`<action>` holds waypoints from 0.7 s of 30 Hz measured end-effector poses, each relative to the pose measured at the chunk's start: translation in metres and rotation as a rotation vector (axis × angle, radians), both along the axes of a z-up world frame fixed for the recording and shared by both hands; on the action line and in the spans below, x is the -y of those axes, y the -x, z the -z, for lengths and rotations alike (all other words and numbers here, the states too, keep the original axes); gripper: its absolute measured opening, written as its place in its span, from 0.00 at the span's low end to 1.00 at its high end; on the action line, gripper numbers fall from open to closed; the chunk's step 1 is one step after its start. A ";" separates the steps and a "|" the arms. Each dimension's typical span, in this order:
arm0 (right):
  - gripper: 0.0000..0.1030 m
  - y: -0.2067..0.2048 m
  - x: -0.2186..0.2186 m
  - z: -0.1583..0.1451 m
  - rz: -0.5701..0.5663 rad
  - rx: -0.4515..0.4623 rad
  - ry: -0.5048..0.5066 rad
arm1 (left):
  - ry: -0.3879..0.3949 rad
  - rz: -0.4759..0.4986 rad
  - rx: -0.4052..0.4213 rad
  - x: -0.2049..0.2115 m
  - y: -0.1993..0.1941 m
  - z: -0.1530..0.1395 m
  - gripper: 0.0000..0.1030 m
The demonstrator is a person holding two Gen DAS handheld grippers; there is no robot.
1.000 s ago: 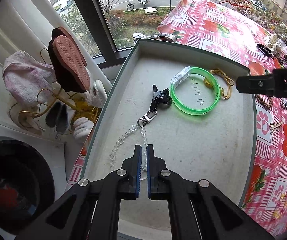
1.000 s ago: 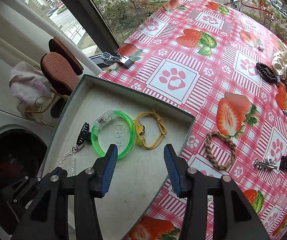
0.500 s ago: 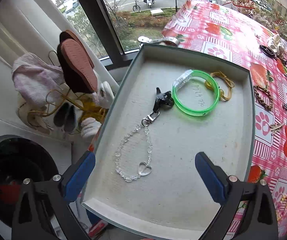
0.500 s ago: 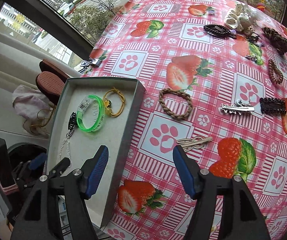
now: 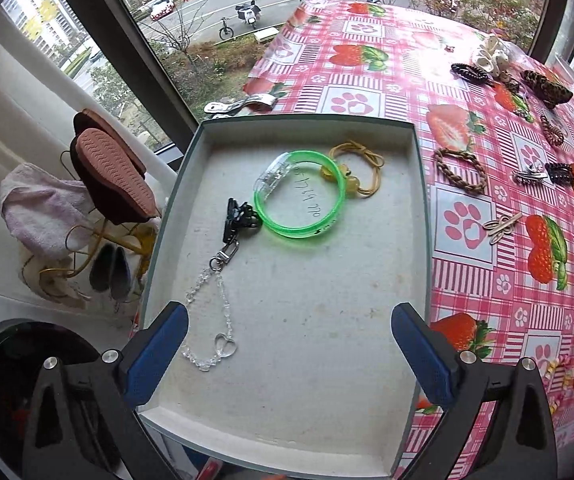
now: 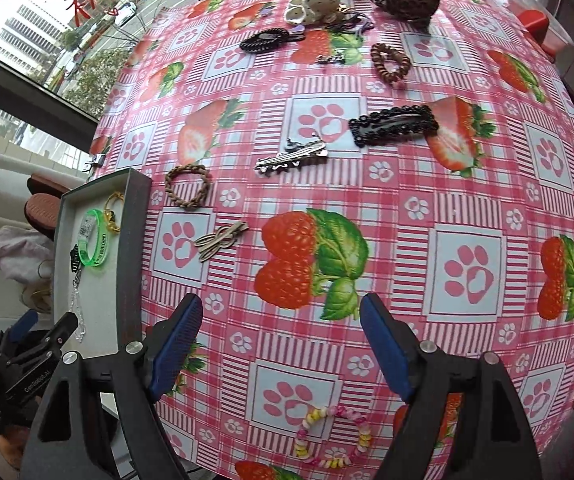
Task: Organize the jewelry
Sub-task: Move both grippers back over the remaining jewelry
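Observation:
A grey tray (image 5: 303, 432) (image 6: 131, 240) at the table's left edge holds a green bangle (image 5: 301, 194) (image 6: 95, 242), a yellow cord bracelet (image 5: 357, 168), a black clip (image 5: 239, 216) and a clear bead chain with a heart (image 5: 215, 320). My left gripper (image 5: 289, 354) hangs wide open above the tray's near end, holding nothing. My right gripper (image 6: 281, 346) is over the strawberry tablecloth, its jaws opening with nothing between them. On the cloth lie a braided brown ring (image 6: 187, 186), a bronze knot clip (image 6: 221, 239), a silver clip (image 6: 293, 156) and a pastel bead bracelet (image 6: 331, 436).
Farther back on the cloth are a black lace barrette (image 6: 393, 125), a brown coil tie (image 6: 390, 62), a black coil tie (image 6: 265, 40), a leopard claw clip (image 6: 407, 2) and a cream scrunchie (image 6: 315, 4). Slippers on a rack (image 5: 111, 172) stand left of the table.
My left gripper opened, let go of the bead chain in the tray and drew back. My right gripper swung right from the tray over the tablecloth while opening wider.

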State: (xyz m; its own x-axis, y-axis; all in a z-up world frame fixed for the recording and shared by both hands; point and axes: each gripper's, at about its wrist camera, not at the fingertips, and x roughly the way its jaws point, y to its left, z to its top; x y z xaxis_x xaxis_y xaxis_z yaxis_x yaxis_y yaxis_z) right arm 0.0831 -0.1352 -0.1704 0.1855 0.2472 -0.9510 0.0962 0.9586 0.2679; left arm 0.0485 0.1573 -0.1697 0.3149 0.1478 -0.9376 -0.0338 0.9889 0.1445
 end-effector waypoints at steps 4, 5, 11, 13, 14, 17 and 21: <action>0.81 0.014 0.029 0.001 0.052 -0.021 0.019 | 0.036 0.073 -0.016 0.023 0.000 -0.002 1.00; 0.81 0.018 0.035 0.001 0.059 -0.027 0.024 | 0.044 0.094 -0.016 0.029 0.000 -0.004 1.00; 0.81 0.047 0.064 0.008 0.100 -0.087 0.053 | 0.079 0.232 -0.007 0.075 0.002 -0.013 1.00; 0.81 0.057 0.072 0.013 0.116 -0.110 0.061 | 0.084 0.263 -0.009 0.088 0.000 -0.013 1.00; 0.81 0.061 0.076 0.015 0.125 -0.121 0.063 | 0.085 0.274 -0.011 0.094 -0.001 -0.012 1.00; 0.81 0.073 0.086 0.019 0.147 -0.139 0.065 | 0.086 0.290 -0.025 0.107 -0.007 -0.008 1.00; 0.81 0.087 0.094 0.020 0.150 -0.146 0.087 | 0.079 0.289 -0.058 0.116 -0.016 0.003 1.00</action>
State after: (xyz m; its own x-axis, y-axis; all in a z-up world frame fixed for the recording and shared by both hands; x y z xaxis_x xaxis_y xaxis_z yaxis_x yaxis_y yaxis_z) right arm -0.0042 -0.2297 -0.1902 0.0730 0.1428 -0.9871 0.2708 0.9497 0.1574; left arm 0.0647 0.0413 -0.1728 0.2787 -0.0142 -0.9603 0.2569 0.9646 0.0603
